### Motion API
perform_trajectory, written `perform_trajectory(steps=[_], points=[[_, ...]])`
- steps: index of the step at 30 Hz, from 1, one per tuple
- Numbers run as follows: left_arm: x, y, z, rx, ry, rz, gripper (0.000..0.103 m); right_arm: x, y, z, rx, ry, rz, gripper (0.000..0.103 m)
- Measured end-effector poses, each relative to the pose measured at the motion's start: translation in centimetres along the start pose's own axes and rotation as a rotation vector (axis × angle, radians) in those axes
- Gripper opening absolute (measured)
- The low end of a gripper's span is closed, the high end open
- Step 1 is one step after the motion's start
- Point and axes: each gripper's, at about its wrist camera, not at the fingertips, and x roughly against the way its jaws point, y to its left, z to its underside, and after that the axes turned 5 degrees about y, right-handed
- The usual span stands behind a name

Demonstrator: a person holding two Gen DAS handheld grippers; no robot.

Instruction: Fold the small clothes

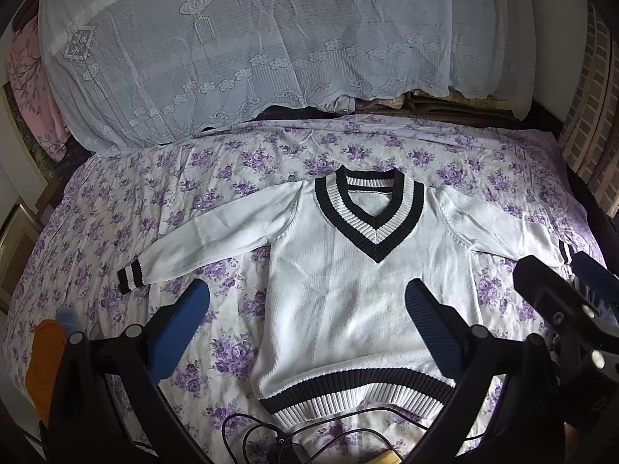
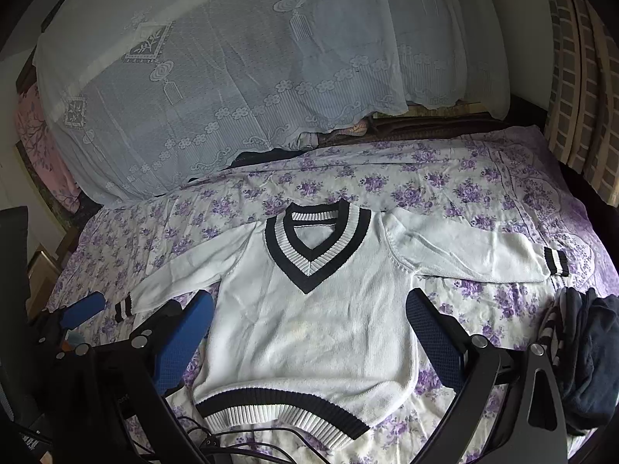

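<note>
A small white V-neck sweater point(image 1: 340, 294) with black-and-white ribbed collar, cuffs and hem lies flat, face up, on the purple-flowered bedsheet point(image 1: 216, 154), both sleeves spread out. It also shows in the right wrist view point(image 2: 309, 332). My left gripper point(image 1: 307, 309) is open and empty, hovering above the sweater's lower left body. My right gripper point(image 2: 309, 321) is open and empty above the sweater's lower body; it also appears at the right edge of the left wrist view point(image 1: 561, 294). The left gripper's blue fingertip point(image 2: 83, 309) shows beside the left cuff.
A large lace-covered pile point(image 1: 271, 38) rises behind the sweater. Dark folded clothes point(image 2: 584, 355) lie at the right on the bedsheet point(image 2: 464, 178). Black cables point(image 1: 294, 437) run by the hem. An orange item point(image 1: 44, 363) and a light blue one point(image 1: 69, 319) sit at the left. Curtains point(image 2: 580, 77) hang right.
</note>
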Motion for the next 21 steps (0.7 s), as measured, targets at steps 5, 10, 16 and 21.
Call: perform_trajectory(steps=[5,10,16,21], points=[[-0.2,0.13,-0.07,0.008,0.01,-0.003,0.098,0.0,-0.19,-0.02,-0.002,-0.001,-0.001,0.1],[-0.15,0.09,-0.19,0.007,0.009,-0.006,0.098,0.0,-0.21,-0.07,-0.003,-0.001,-0.001,0.1],[-0.14,0.15,-0.1,0.008,0.01,-0.007,0.098,0.03,0.15,0.13,-0.001,0.0,-0.004,0.1],[-0.13,0.27,-0.04,0.007,0.009,-0.008,0.098,0.02,0.15,0.14,-0.003,0.001,-0.005,0.1]])
